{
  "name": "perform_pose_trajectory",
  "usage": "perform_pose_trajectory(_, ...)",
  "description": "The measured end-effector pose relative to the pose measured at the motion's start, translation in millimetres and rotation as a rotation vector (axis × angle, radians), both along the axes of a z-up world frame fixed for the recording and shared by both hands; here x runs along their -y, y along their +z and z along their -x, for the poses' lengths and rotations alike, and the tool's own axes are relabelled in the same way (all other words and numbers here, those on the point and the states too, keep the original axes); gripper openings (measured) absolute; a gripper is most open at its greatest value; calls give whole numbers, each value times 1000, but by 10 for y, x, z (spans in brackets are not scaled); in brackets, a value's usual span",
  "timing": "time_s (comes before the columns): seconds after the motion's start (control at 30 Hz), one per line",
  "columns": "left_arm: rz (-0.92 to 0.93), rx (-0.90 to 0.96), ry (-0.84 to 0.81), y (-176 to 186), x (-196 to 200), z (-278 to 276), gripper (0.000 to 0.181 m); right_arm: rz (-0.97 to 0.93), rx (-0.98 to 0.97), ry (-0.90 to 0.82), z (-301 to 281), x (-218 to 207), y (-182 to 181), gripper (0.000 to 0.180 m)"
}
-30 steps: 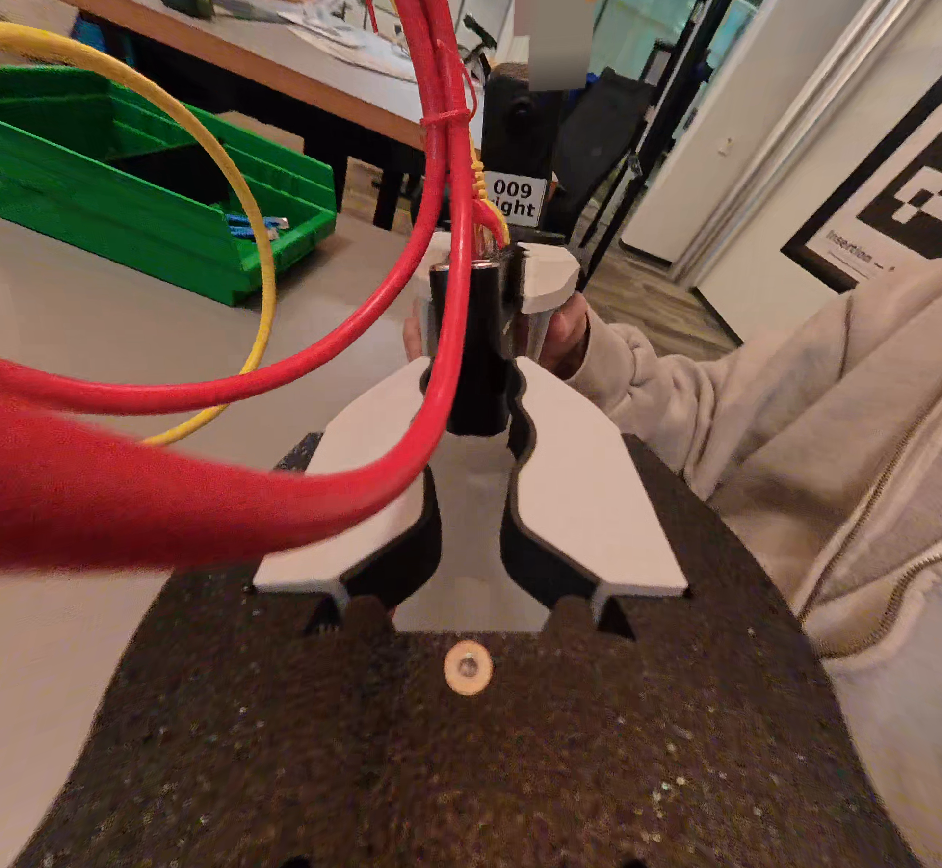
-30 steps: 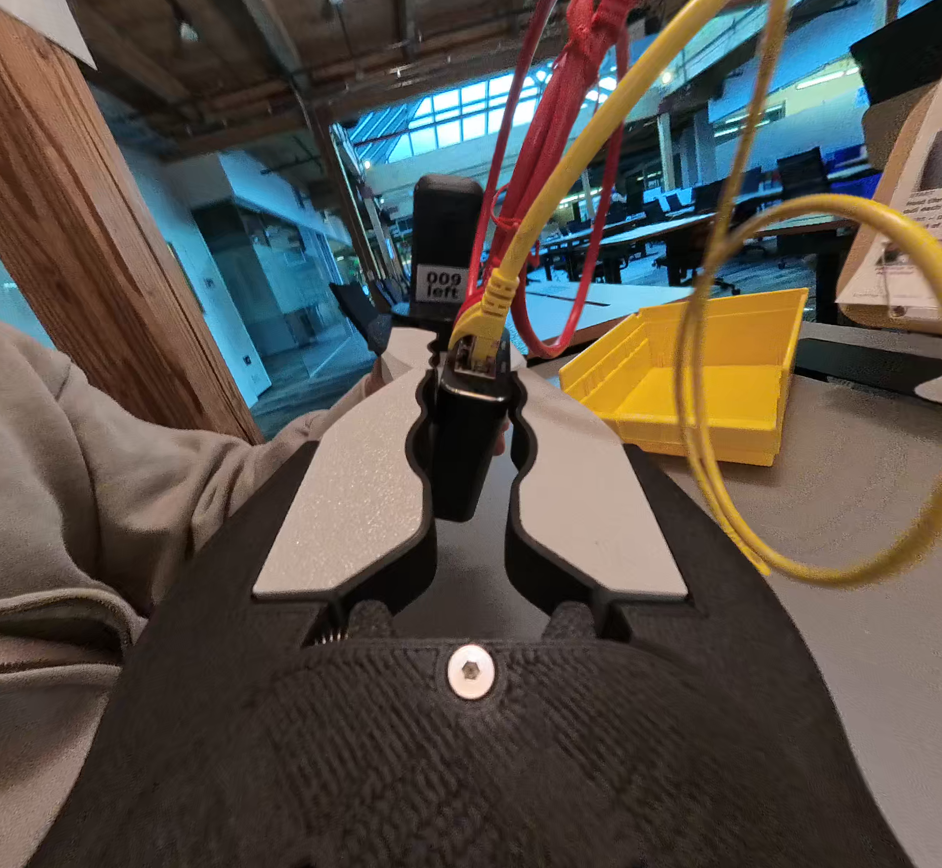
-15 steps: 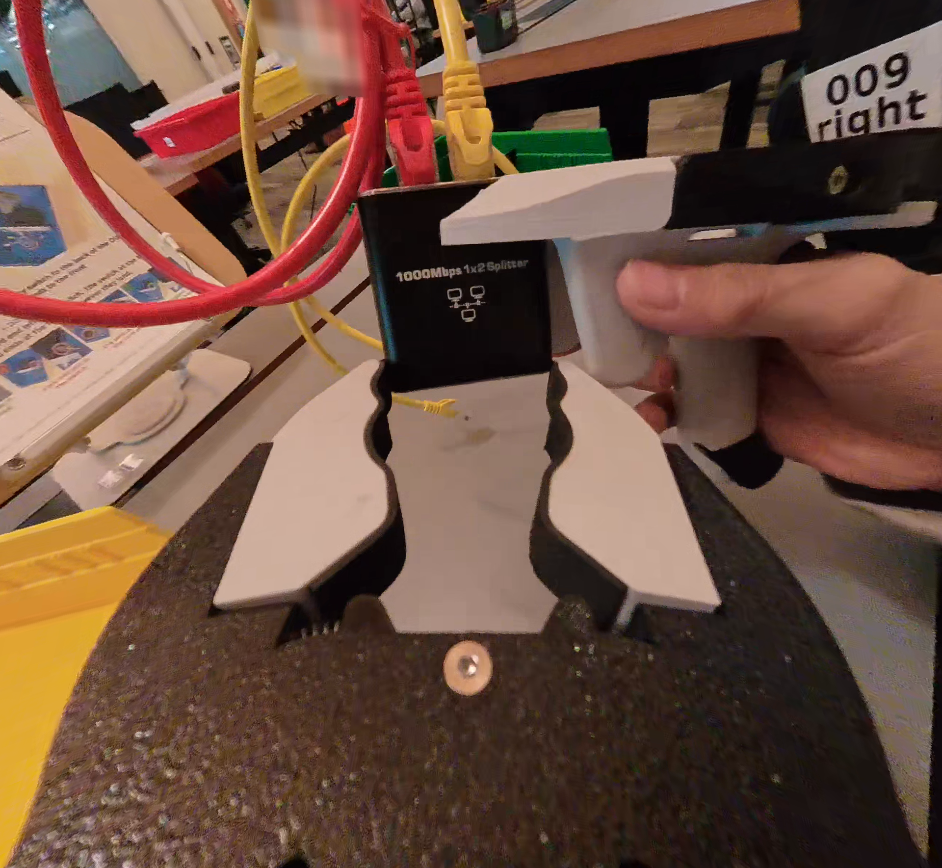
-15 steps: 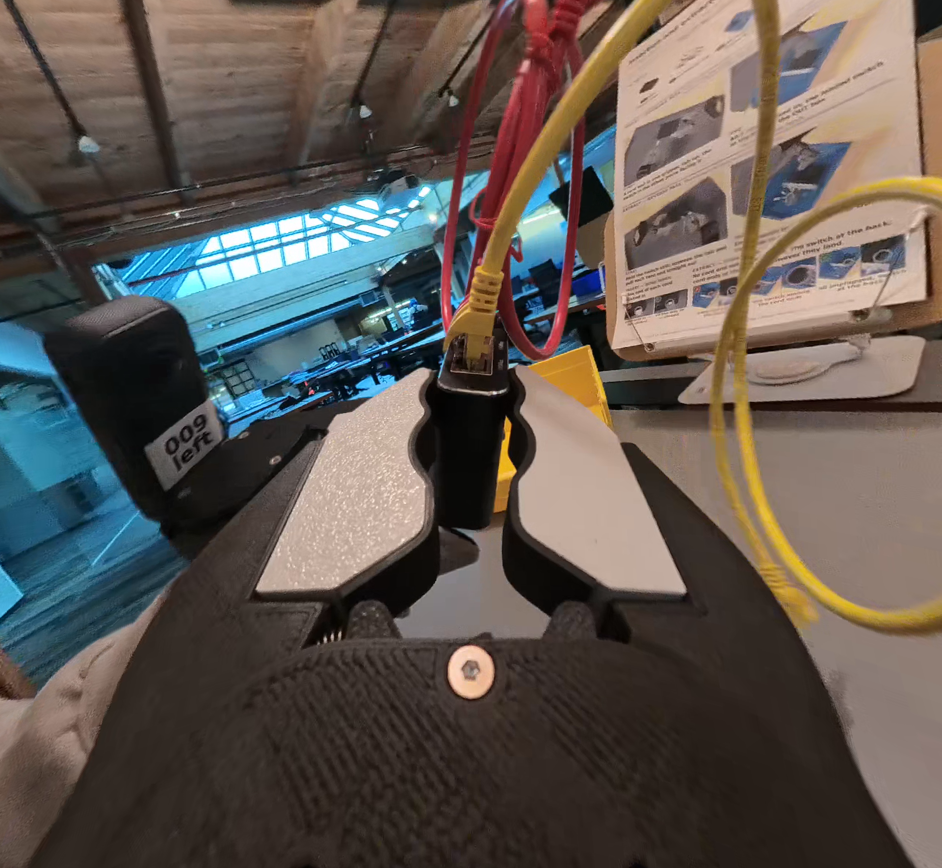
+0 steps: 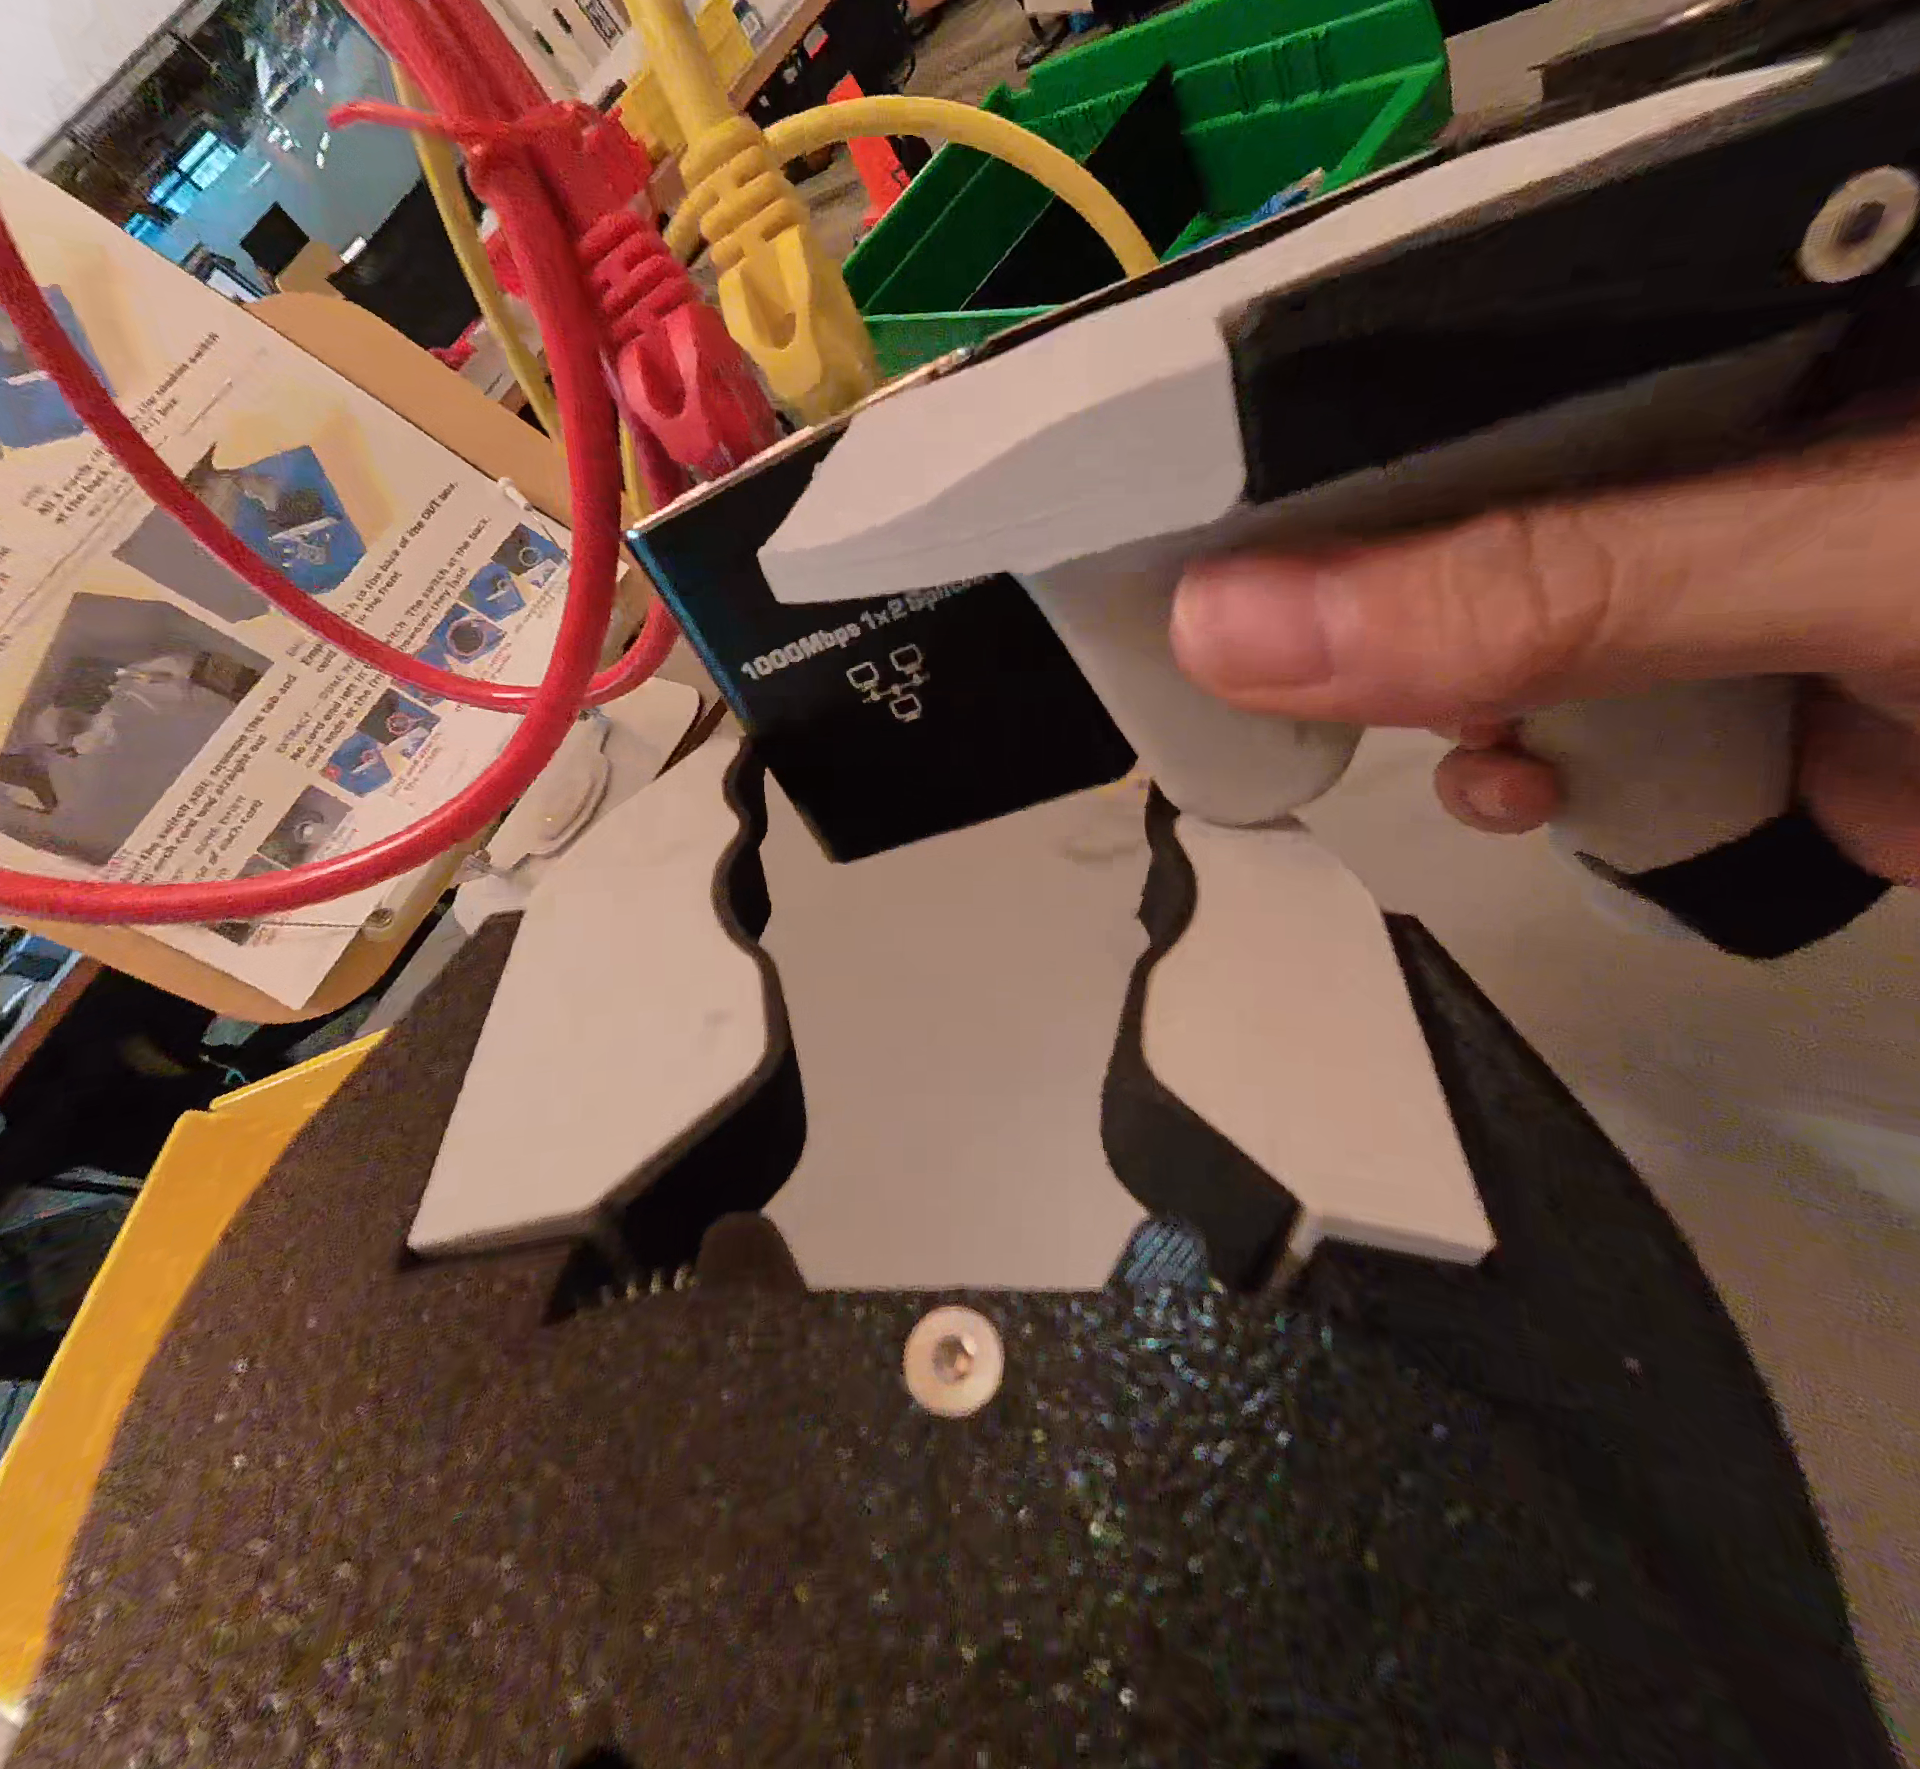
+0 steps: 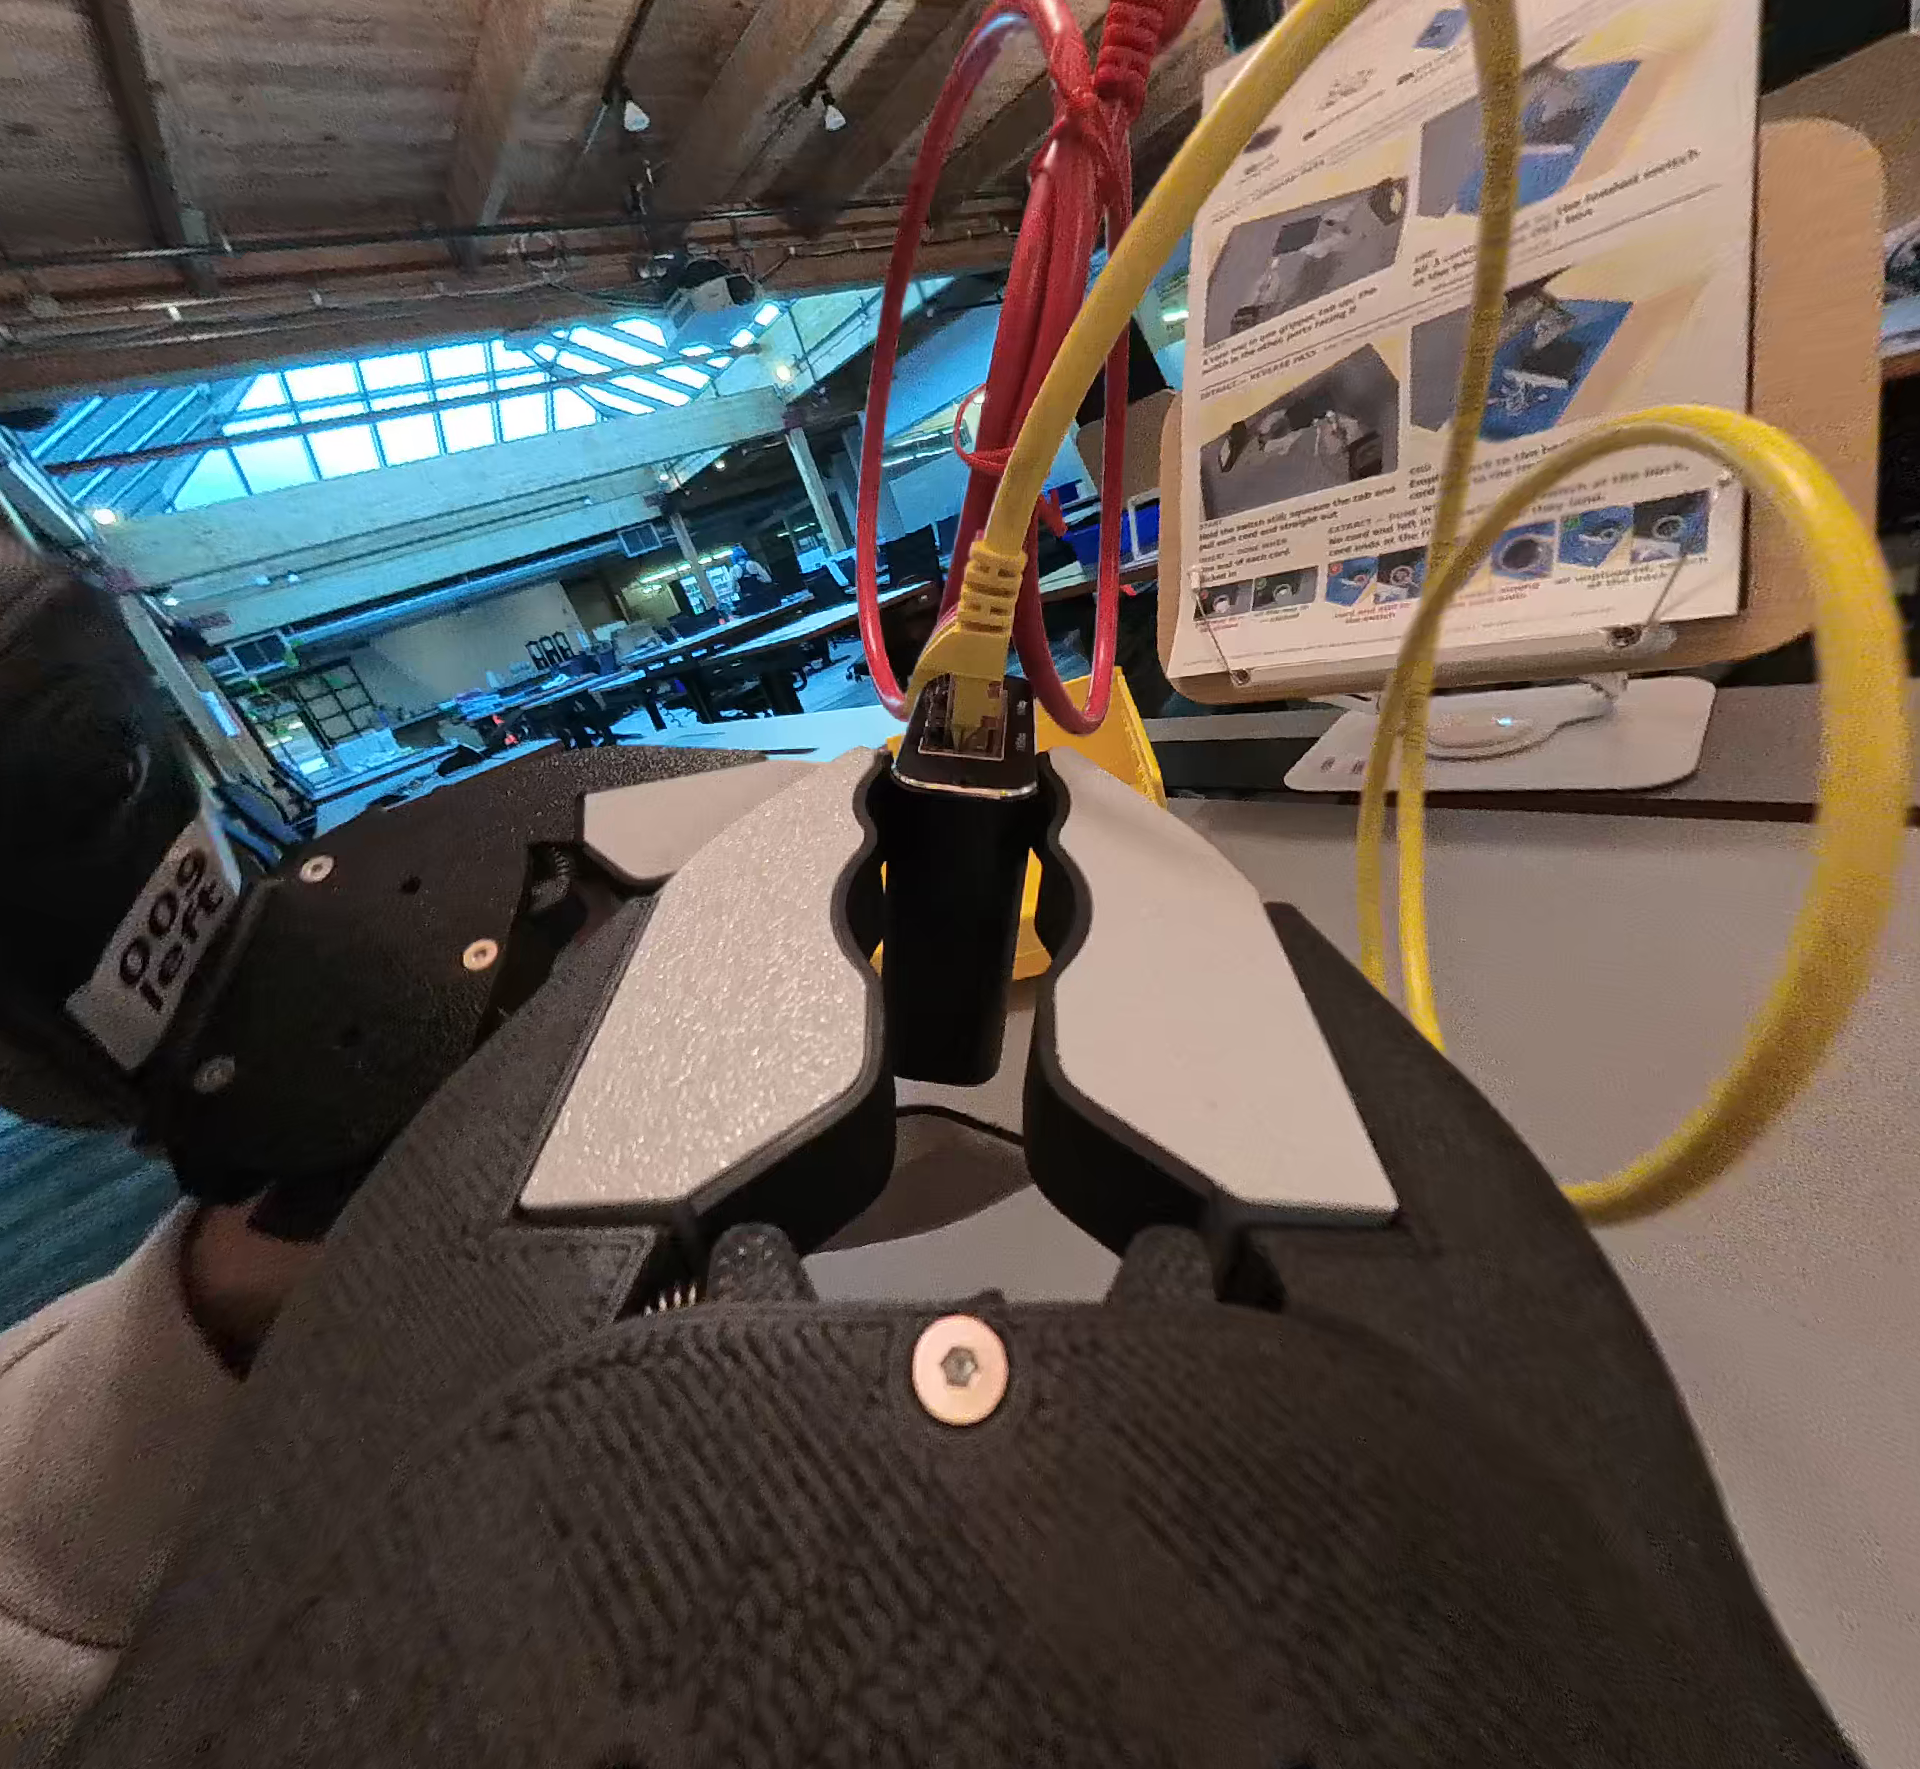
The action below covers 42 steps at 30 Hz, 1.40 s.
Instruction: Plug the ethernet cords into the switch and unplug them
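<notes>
Right gripper (image 6: 956, 888) clamped on small black plastic switch (image 5: 914, 691); left gripper (image 5: 951, 846) jaws apart. Risk: tugging red cord (image 5: 665, 337) or yellow cord (image 5: 774, 265) twists switch loose.

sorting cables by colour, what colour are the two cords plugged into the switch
One red cord and one yellow cord, in the black switch; clearest in the left wrist view.

Right gripper (image 6: 956, 846) clamped on black switch (image 6: 951, 930), held upright. Yellow cord (image 6: 1247, 192) plugged into switch top, looping right of switch. Red cord (image 6: 1039, 369) coiled behind switch, one plug dangling free above. Left gripper (image 6: 436, 898) just left of switch. Yellow bin (image 6: 1127, 743) behind switch.
</notes>
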<state>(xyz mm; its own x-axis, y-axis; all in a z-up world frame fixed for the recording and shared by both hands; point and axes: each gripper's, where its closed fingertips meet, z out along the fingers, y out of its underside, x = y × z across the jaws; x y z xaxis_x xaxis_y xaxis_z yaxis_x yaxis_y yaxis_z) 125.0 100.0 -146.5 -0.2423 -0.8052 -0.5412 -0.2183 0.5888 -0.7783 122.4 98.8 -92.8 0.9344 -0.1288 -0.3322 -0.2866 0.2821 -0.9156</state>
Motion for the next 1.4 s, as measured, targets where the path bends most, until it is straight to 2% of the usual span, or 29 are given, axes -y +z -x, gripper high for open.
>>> perform_pose_trajectory(0.27, 68, 33, 10, 23, -32, 5, 65, -40, -41, 83, 78, -36, 23, 25)
perform_pose_trajectory(0.3, 45, 40, 20, 21, -69, 4, 52, -36, -41, 85, 80, -40, 22, 25)
perform_pose_trajectory(0.37, 7, 60, 16, 20, -116, 15, 42, -8, -27, 100, 97, -49, 20, 25)
perform_pose_trajectory(0.47, -4, 83, -6, 41, -108, 32, 40, 19, 25, 111, 130, -46, 44, 25)
perform_pose_trajectory(0.53, -1, 126, -31, 116, -63, 26, 41, -45, 31, 118, 140, -3, 121, 25)
perform_pose_trajectory(0.6, 139, 112, -146, 151, 54, 48, 42, -128, -15, 152, 125, 54, 179, 26)
perform_pose_trajectory(0.7, 495, 7, -371, 183, 201, 163, 45, -229, -107, 338, 205, 114, 248, 26)
perform_pose_trajectory(0.77, 730, -31, -506, 260, 265, 256, 47, -277, -126, 383, 225, 150, 293, 26)
perform_pose_trajectory(0.83, 969, -50, -682, 421, 312, 409, 44, -282, -97, 410, 252, 157, 300, 26)
perform_pose_trajectory(0.9, 1102, -48, -711, 480, 245, 410, 32, -276, -97, 432, 286, 133, 301, 25)
perform_pose_trajectory(0.97, 1104, -35, -677, 433, 192, 351, 27, -233, -55, 403, 298, 84, 259, 26)
perform_pose_trajectory(1.03, 1056, -42, -691, 409, 183, 377, 26, -223, -55, 442, 331, 80, 247, 25)
perform_pose_trajectory(1.13, 957, -110, -683, 332, 134, 393, 25, -98, -5, 454, 313, 77, 124, 26)
perform_pose_trajectory(1.23, 874, -191, -713, 253, 107, 442, 24, -72, 22, 439, 266, 145, 191, 25)
perform_pose_trajectory(1.3, 898, -210, -744, 277, 104, 444, 24, -34, 12, 455, 287, 117, 152, 20)
perform_pose_trajectory(1.4, 940, -189, -739, 316, 66, 374, 25, -79, -63, 388, 209, 99, 170, 17)
